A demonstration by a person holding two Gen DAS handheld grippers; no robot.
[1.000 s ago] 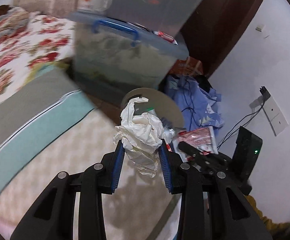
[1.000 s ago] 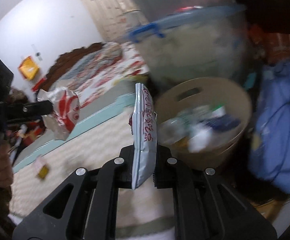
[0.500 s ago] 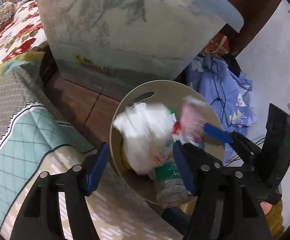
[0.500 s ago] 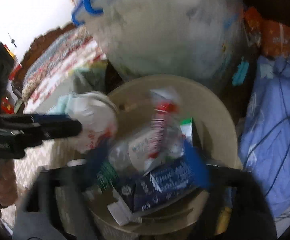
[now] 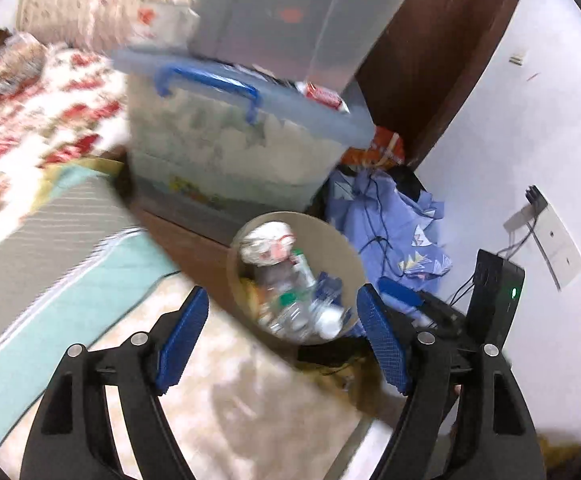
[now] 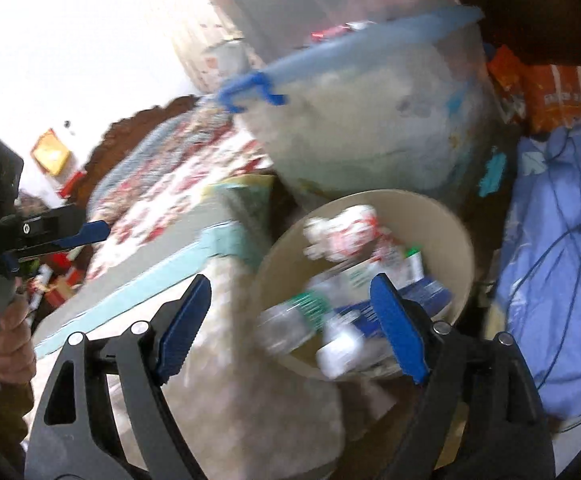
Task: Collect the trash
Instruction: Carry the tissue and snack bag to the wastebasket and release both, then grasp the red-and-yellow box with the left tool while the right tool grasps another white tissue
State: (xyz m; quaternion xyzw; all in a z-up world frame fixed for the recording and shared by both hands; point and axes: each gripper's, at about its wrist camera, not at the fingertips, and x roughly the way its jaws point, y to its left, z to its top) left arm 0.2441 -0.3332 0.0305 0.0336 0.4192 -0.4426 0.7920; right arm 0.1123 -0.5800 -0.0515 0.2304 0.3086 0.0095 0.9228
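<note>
Beside the bed (image 5: pixel 30 128), the full bin (image 5: pixel 354 256) sits beyond both grippers' empty jaws, left opening, right closing.

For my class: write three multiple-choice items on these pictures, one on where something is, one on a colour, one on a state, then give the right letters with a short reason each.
1. Where is the crumpled white wrapper?
A. inside the round bin
B. on the bed
C. between the right gripper's fingers

2. What colour is the handle on the storage box lid?
A. red
B. blue
C. green

3. How does the left gripper stand?
A. clamped on a bottle
B. shut with nothing in it
C. jaws apart, nothing held

Answers:
1 A, it lies on the other trash inside the bin.
2 B, the handle is plainly blue against the pale lid.
3 C, its pads stand wide, opening, with only the bin seen beyond them.
</note>
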